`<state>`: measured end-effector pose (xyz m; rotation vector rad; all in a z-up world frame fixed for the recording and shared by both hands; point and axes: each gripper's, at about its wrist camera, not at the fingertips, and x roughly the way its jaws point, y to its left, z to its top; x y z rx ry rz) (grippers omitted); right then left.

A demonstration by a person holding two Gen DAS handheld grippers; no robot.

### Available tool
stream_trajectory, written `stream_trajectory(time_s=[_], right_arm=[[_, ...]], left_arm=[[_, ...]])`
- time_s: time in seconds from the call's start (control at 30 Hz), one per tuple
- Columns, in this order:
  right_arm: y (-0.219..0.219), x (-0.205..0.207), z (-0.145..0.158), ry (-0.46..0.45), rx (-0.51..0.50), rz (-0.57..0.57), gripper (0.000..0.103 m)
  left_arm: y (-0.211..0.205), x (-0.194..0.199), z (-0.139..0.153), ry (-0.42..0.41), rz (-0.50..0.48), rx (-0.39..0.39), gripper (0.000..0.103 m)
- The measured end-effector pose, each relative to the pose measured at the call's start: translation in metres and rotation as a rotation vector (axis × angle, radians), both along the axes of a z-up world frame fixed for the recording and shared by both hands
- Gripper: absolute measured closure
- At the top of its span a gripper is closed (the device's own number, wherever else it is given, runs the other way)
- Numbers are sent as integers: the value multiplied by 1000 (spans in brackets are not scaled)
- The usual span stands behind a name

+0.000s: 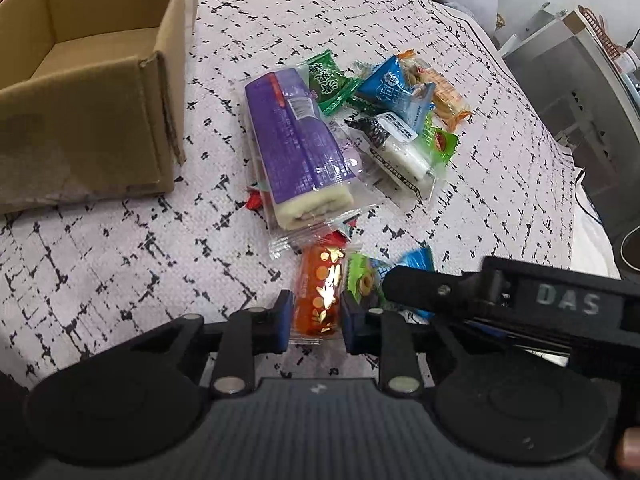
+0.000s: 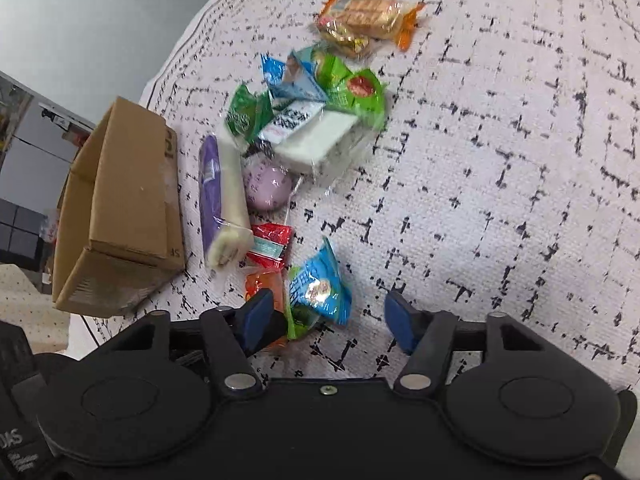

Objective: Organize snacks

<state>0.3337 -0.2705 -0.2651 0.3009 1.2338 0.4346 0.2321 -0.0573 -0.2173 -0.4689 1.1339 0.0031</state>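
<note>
1. Left wrist view: an orange snack packet [image 1: 318,300] with gold foil marks sits pinched between the blue pads of the left claw [image 1: 316,316], which is closed on its sides, low over the desk [image 1: 120,256].
2. Just beside it lie a green packet [image 1: 366,280] and a blue packet [image 2: 320,284]; the right claw [image 2: 328,316] hovers over these with its jaws wide apart, gripping nothing.
3. Farther out, a purple cake roll [image 1: 296,144] in clear wrap lies beside the main heap of small snacks, with an orange biscuit pack [image 2: 368,20] at the heap's far edge.
4. An open cardboard box [image 1: 92,92] stands to the left, apparently empty, so sorting looks barely begun.
5. Risks, as I judge them: the slick wrapper could slip from the pads on the way to the box, and the two claws sit close enough that one could knock the other or drag a neighbouring packet.
6. Readable writing: "DAS" on the right tool's body. Packet labels carry Chinese characters too small to read.
</note>
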Motion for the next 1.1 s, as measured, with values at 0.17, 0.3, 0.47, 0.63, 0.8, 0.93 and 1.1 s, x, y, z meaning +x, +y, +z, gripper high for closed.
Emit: stream_trajectory(time_s=[0.17,0.3,0.47,0.63,0.8,0.93,1.1], right_arm=[[6,0,-6,9,-29,27,72],[10,-1,-6,0,-54,36,71],[14,-1,-4,-19,-54,25,59],[20,1,-4,-64,-91,9,69],[18,-9,1,-87,-65,8,74],[16,-19,12,-123,-40,7,76],[16,-31,24,-163,-7,11,76]], left_arm=[[0,-8,1,6,-5,-11,79],[-5,-13,1,2,-38,8,79],[-8,-11,0,2,-39,27,77],[-10,-10,-1,-7,-24,32,78],[-3,-14,9,-8,13,31,80],[3,-20,24,-29,17,27,80],[5,-30,38,-54,18,24,81]])
